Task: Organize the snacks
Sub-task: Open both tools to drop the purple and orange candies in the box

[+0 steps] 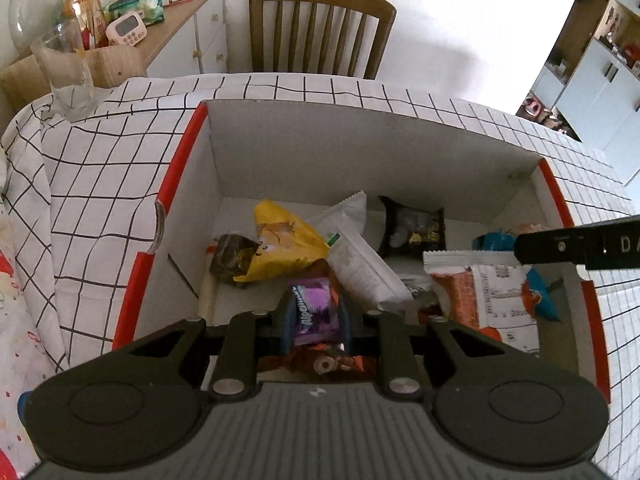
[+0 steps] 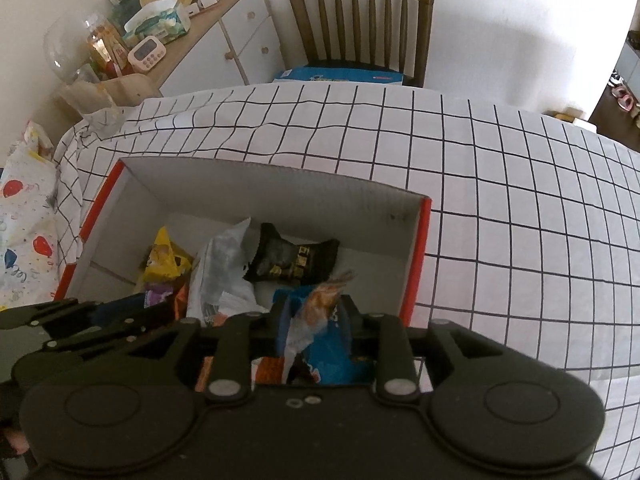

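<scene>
A white cardboard box with a red rim [image 1: 180, 152] [image 2: 420, 264] stands on the checked tablecloth and holds several snack packets. Among them are a yellow one [image 1: 280, 240], a white one [image 1: 360, 264], a black one [image 1: 416, 232] [image 2: 292, 260] and an orange-and-white one [image 1: 480, 300]. My left gripper [image 1: 316, 300] is low inside the box, shut on a purple packet [image 1: 314, 316]. My right gripper [image 2: 316, 312] reaches into the box's right side. A blue packet [image 2: 324, 360] lies between its slightly parted fingers, resting on the pile, and they do not seem to press it.
A wooden chair [image 1: 320, 28] stands behind the table, with a blue carton [image 2: 340, 76] on its seat. A sideboard [image 2: 224, 32] at the back left carries jars, a pink timer and tissues. A clear glass [image 1: 68, 76] stands at the table's left corner. Bare tablecloth [image 2: 520, 220] lies right of the box.
</scene>
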`<action>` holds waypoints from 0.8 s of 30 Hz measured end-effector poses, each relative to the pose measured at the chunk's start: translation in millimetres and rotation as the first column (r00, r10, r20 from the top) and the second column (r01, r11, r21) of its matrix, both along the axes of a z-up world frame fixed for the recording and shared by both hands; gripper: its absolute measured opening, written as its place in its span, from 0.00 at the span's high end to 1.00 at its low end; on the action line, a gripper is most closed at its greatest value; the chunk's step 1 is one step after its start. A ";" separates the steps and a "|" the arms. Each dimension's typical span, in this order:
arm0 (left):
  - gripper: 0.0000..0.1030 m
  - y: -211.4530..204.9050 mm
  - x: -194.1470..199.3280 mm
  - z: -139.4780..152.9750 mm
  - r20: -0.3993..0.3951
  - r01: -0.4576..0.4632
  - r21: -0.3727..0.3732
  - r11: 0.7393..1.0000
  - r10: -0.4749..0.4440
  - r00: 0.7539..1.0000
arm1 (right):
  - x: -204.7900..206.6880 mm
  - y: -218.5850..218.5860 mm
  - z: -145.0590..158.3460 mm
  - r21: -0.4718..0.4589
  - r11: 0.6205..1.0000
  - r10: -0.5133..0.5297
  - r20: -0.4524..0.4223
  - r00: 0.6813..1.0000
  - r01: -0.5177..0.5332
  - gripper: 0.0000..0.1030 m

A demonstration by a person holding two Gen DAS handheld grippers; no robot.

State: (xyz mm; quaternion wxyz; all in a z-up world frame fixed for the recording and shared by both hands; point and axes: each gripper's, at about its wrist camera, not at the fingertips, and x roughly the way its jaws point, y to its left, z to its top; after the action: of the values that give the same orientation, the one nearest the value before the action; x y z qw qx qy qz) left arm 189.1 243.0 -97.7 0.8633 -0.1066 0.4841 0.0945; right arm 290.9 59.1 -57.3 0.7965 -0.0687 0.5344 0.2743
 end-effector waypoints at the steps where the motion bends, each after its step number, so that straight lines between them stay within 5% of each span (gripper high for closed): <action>1: 0.76 -1.4 -0.9 1.7 0.003 0.002 0.003 1.000 -0.002 1.000 | -1.9 -1.5 0.7 0.001 1.000 0.002 0.000 1.000 -0.002 0.74; 4: 0.69 -5.3 -5.6 7.3 0.015 0.007 0.012 1.000 -0.007 1.000 | -7.5 -6.6 4.0 0.010 1.000 0.005 0.002 1.000 -0.005 0.72; 8: 0.35 -11.1 -14.9 19.6 0.056 0.003 0.023 1.000 -0.004 0.998 | -18.7 -13.4 11.9 0.024 1.000 0.017 0.019 1.000 -0.017 0.66; 24: 0.32 -55.7 -59.4 74.2 0.186 0.047 0.062 0.997 -0.058 0.981 | -73.3 -56.2 55.9 0.128 0.991 0.029 0.145 0.989 -0.048 0.35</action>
State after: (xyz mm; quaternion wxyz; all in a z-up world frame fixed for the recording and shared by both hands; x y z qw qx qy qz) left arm 129.6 187.3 -23.5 0.9101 -0.0773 0.4002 0.0751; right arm 217.6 3.0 -1.5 0.8302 -0.0459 0.4553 0.3185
